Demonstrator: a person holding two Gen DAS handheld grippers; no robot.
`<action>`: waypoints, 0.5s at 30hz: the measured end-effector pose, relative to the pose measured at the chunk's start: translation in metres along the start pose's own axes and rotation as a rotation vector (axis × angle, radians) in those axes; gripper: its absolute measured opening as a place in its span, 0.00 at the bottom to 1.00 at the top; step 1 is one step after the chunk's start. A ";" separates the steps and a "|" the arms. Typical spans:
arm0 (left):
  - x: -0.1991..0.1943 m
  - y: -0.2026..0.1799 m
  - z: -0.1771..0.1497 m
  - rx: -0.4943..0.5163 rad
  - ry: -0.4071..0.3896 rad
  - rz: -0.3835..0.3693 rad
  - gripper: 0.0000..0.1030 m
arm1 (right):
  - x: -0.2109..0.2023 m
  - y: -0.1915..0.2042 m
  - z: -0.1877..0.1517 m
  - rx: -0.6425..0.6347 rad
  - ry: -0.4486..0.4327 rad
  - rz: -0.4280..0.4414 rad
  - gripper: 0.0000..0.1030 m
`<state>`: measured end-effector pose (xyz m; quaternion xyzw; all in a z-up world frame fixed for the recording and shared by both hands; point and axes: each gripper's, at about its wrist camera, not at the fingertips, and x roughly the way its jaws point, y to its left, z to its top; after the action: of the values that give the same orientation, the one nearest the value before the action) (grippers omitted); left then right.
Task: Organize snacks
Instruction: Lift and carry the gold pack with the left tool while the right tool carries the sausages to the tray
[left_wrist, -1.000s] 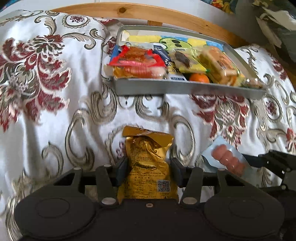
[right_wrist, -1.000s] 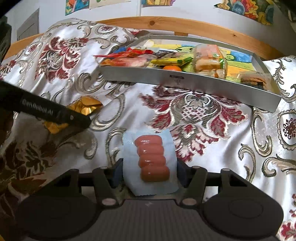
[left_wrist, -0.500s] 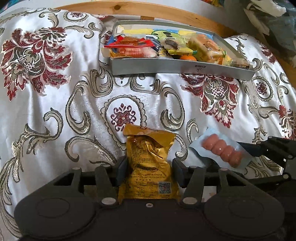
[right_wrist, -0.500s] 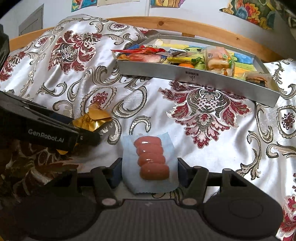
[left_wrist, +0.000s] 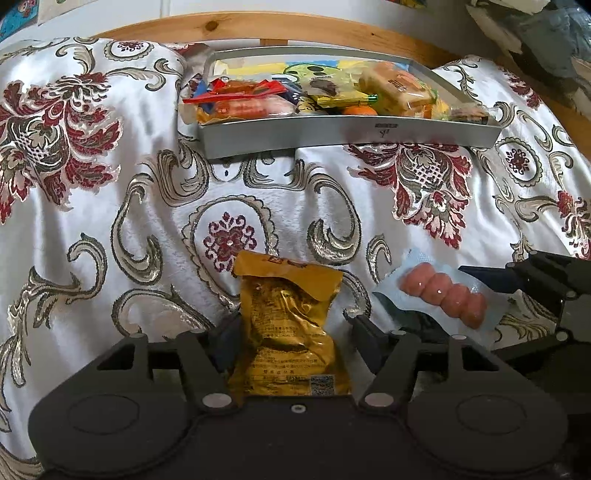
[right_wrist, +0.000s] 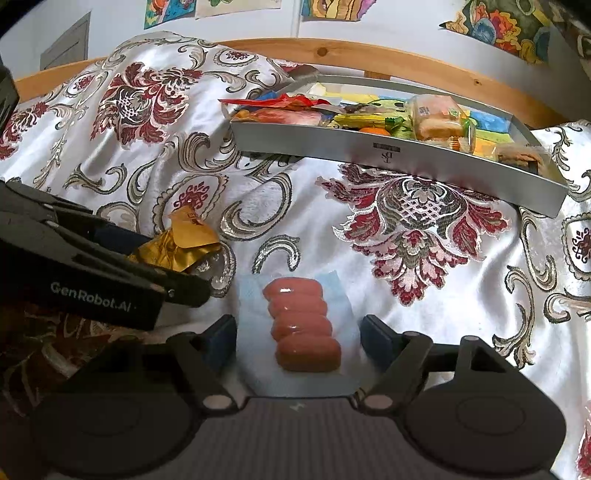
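We count one gold packet (left_wrist: 286, 325), one pack (right_wrist: 301, 328) of four sausages, one tray (left_wrist: 332, 133) of snacks with one orange (left_wrist: 356, 110) showing, and two grippers (left_wrist: 291, 332) (right_wrist: 299, 334)

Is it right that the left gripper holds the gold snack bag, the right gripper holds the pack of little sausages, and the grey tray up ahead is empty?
Not quite: the grey tray is not empty. The left wrist view shows it full of snack packets and an orange. The rest stands: the left gripper holds the gold snack bag, and the right gripper holds the pack of little sausages.
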<state>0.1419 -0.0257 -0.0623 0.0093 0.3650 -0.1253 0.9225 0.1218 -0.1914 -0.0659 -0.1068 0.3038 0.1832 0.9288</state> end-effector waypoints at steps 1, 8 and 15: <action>0.000 0.001 0.000 -0.002 -0.001 0.002 0.60 | 0.000 -0.001 0.000 0.003 -0.001 0.002 0.75; -0.001 0.003 0.001 -0.002 -0.008 0.012 0.49 | -0.002 0.003 -0.001 -0.007 -0.013 -0.011 0.61; -0.004 0.001 0.001 0.001 -0.008 0.016 0.46 | -0.004 0.003 0.001 -0.001 -0.008 -0.025 0.58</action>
<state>0.1406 -0.0240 -0.0590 0.0121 0.3610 -0.1183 0.9250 0.1178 -0.1892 -0.0629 -0.1102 0.2985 0.1722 0.9323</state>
